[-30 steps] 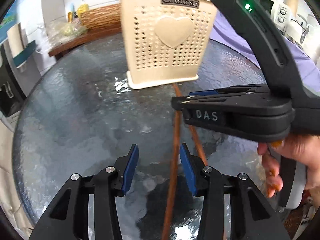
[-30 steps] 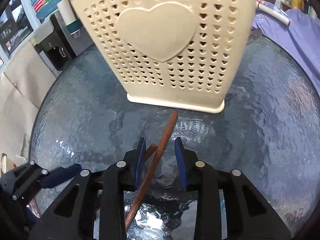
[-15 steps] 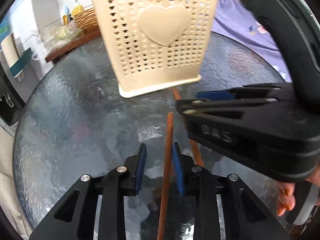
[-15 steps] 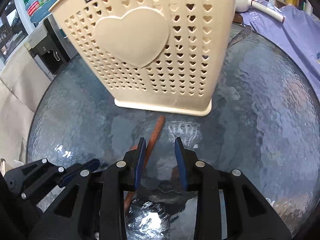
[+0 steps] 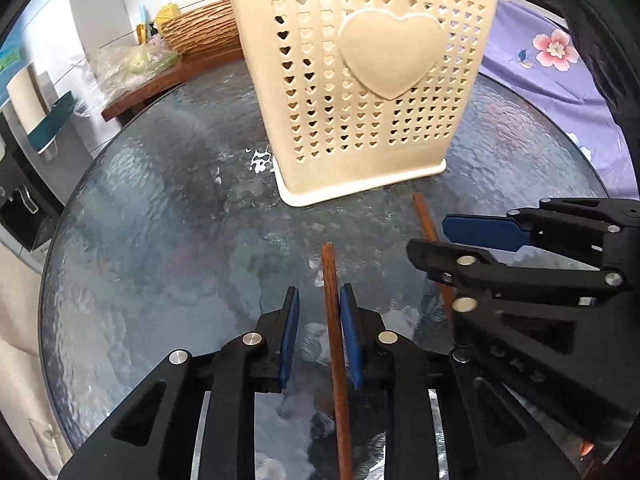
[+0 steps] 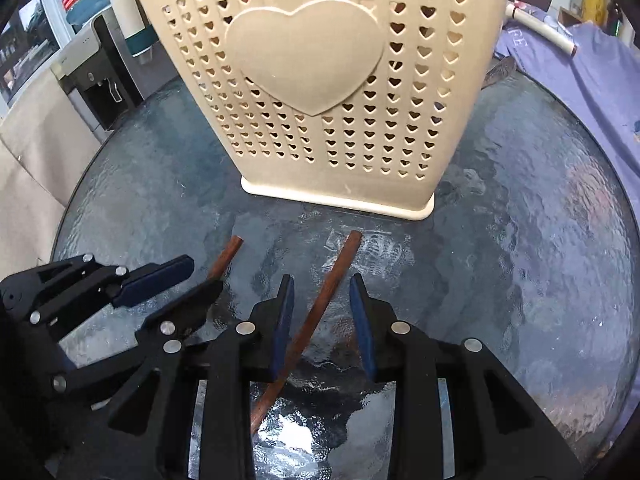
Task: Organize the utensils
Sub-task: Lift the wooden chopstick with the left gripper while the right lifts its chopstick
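Before the holder, both grippers slightly parted, 1 chopstick loosely between each, right jaws closing.

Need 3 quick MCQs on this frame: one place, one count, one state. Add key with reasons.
1. The left tongs have a brown wooden chopstick: A far off to one side; B between their blue pads; C behind them.
2. Count of brown wooden chopsticks in the right wrist view: A one; B two; C four.
3. The beige perforated plastic utensil holder is: A on its side; B upside down; C upright on the round glass table.

Key: B, the stick runs straight through the gap between the pads. B, two sticks show in front of the holder. C, its base sits flat on the glass.
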Demonstrator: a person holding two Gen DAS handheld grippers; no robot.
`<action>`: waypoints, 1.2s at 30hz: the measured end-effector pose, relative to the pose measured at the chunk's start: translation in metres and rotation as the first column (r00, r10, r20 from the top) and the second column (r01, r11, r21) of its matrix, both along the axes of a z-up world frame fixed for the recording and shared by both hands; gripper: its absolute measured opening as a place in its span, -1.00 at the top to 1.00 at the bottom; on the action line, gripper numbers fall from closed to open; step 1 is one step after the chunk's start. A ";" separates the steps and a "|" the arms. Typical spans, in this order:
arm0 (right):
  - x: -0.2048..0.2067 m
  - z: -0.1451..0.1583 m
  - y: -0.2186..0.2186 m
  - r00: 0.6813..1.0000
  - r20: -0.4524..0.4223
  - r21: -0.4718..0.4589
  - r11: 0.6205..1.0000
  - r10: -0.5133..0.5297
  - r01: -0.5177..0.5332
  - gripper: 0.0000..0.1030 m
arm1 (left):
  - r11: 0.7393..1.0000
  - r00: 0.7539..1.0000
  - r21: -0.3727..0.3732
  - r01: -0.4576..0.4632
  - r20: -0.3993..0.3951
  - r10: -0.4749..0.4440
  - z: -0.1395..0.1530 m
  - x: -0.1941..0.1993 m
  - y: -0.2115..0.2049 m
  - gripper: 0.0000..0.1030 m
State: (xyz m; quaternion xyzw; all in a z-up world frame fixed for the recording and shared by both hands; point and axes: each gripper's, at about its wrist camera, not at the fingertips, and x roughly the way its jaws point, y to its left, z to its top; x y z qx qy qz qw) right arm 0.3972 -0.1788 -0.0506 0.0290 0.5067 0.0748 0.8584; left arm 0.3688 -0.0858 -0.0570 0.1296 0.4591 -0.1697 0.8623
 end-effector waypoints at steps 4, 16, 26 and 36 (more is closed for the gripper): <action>-0.001 0.000 0.006 1.000 0.004 -0.088 0.996 0.015 -0.014 0.69 | 1.000 1.000 0.006 -0.006 -0.001 0.006 0.000 0.006 0.009 0.75; -0.012 -0.003 0.002 1.000 0.008 -0.048 0.999 0.022 -0.022 0.85 | 0.999 0.999 0.005 -0.042 0.018 0.042 -0.001 0.002 0.005 0.88; -0.045 0.010 -0.025 0.991 0.132 0.106 0.994 0.024 -0.039 0.85 | 0.992 0.994 -0.096 -0.087 0.052 0.092 0.016 -0.013 0.023 0.88; -0.074 0.059 -0.035 0.958 0.285 0.190 0.978 0.027 -0.084 0.85 | 0.972 0.982 -0.223 -0.072 0.155 0.108 0.072 -0.044 0.037 0.87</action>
